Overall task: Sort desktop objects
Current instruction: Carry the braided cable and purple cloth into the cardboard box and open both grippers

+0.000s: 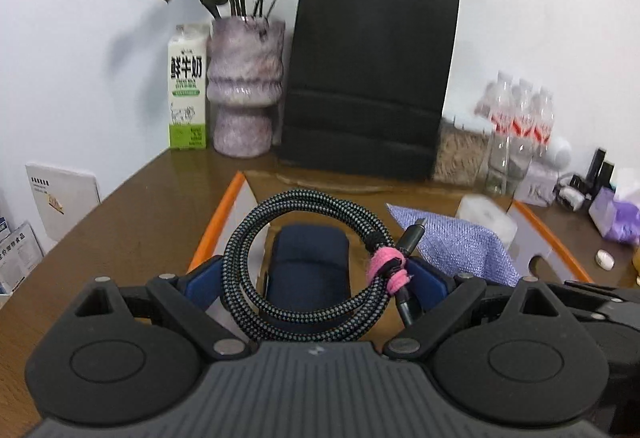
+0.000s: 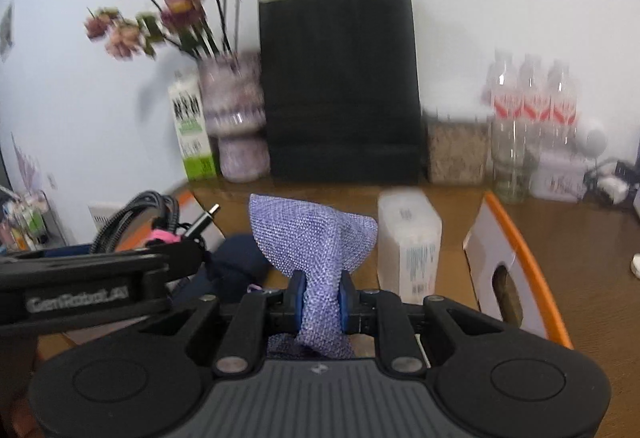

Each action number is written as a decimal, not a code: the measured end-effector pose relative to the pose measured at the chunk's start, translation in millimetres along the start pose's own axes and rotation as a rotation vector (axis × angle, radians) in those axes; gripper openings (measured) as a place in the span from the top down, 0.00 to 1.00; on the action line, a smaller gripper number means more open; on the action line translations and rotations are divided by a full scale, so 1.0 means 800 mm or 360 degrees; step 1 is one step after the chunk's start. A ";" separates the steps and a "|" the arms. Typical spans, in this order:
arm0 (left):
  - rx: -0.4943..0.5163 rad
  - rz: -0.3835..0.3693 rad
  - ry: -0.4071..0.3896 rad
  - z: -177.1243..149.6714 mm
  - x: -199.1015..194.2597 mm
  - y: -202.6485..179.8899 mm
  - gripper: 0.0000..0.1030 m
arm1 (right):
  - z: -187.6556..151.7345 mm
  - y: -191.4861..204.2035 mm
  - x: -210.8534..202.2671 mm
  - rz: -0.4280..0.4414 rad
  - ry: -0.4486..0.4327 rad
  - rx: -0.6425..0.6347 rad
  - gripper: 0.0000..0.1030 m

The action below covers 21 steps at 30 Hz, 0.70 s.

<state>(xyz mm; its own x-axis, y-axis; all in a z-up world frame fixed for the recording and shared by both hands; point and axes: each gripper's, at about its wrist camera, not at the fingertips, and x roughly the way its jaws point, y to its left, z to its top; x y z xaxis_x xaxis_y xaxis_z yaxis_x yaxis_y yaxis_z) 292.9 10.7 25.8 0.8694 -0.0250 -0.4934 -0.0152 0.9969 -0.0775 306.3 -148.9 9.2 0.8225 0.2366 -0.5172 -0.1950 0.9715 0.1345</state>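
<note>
Both grippers carry items over the box.
Left gripper (image 1: 316, 274) clamps the cable (image 1: 304, 262) by its sides; right gripper (image 2: 322, 298) pinches the cloth (image 2: 316, 238), both above the box (image 2: 516, 238) on the worktop (image 1: 132, 222), likely for dropping in.

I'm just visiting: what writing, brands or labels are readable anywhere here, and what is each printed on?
"鲜牛奶": large dark characters on the white-and-green milk carton beside the mottled purple vase; its smaller print is unreadable.
"GenRobot.AI": pale lettering on the side of the black left gripper, seen from the right wrist camera.
Too blurred to read: red labels on the clear plastic bottles, the barcode on the white box, the white leaflets.
</note>
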 end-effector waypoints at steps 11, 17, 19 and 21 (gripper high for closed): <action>0.0079 0.0093 0.0152 -0.016 0.031 -0.009 0.06 | -0.009 -0.016 0.012 -0.0211 0.0079 0.0087 0.85; 0.0090 0.0113 0.0160 -0.018 0.032 -0.010 0.06 | -0.011 -0.019 0.013 -0.0244 0.0088 0.0086 0.85; 0.0100 0.0116 0.0159 -0.018 0.032 -0.010 0.06 | -0.011 -0.018 0.013 -0.0238 0.0088 0.0081 0.84; 0.0106 0.0117 0.0156 -0.018 0.032 -0.011 0.06 | -0.011 -0.017 0.012 -0.0231 0.0085 0.0076 0.81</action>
<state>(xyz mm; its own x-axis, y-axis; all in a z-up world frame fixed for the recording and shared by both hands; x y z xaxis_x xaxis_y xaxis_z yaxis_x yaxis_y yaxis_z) 308.0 0.3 1.4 0.8148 0.0446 -0.5780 -0.0418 0.9990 0.0182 312.0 -159.6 -5.1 0.8103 0.0953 -0.5782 -0.0495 0.9943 0.0946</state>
